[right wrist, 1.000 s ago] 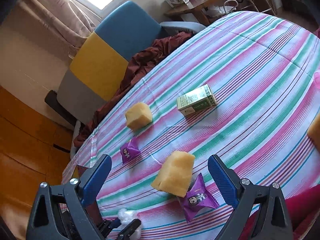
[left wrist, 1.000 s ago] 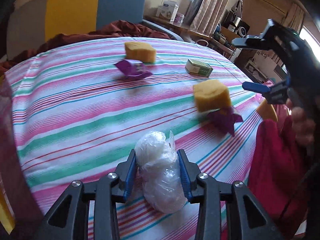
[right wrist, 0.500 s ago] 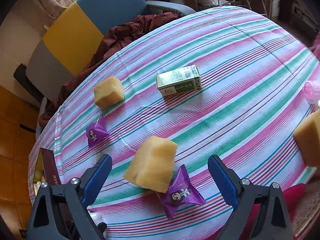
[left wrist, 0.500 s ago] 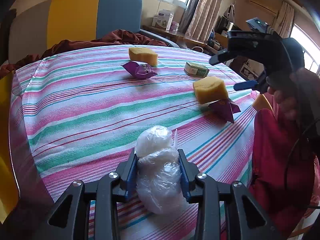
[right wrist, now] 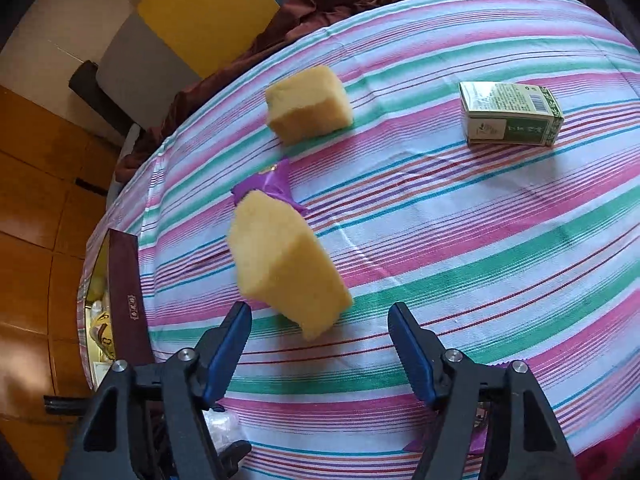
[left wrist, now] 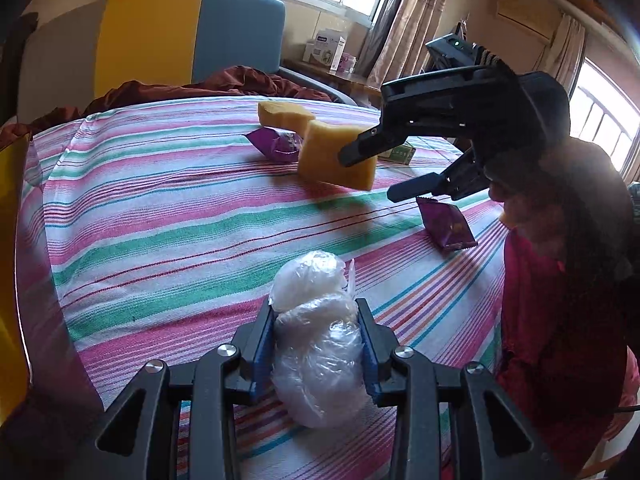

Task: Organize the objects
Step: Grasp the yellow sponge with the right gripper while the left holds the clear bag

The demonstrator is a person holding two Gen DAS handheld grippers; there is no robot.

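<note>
Two items are in hand: your left gripper [left wrist: 317, 340] clamps the plastic-wrapped bundle [left wrist: 320, 344] above the striped cloth [left wrist: 160, 216], and your right gripper's [right wrist: 320, 344] jaws are closing beside the sponge [right wrist: 286, 268]. Candies, box and second sponge await.

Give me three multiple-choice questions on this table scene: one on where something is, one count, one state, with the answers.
1. Where is the green box? A: on the striped cloth. B: on the chair. C: on the floor.
2. How many yellow sponges show in the right wrist view? A: one. B: two. C: four.
3. The left gripper is: A: wide open and empty. B: shut on the plastic bag. C: shut on a purple packet.

Answers:
1 A, the box lies flat on the cloth.
2 B, there is the far sponge and the near sponge.
3 B, both pads press the bag's sides.
</note>
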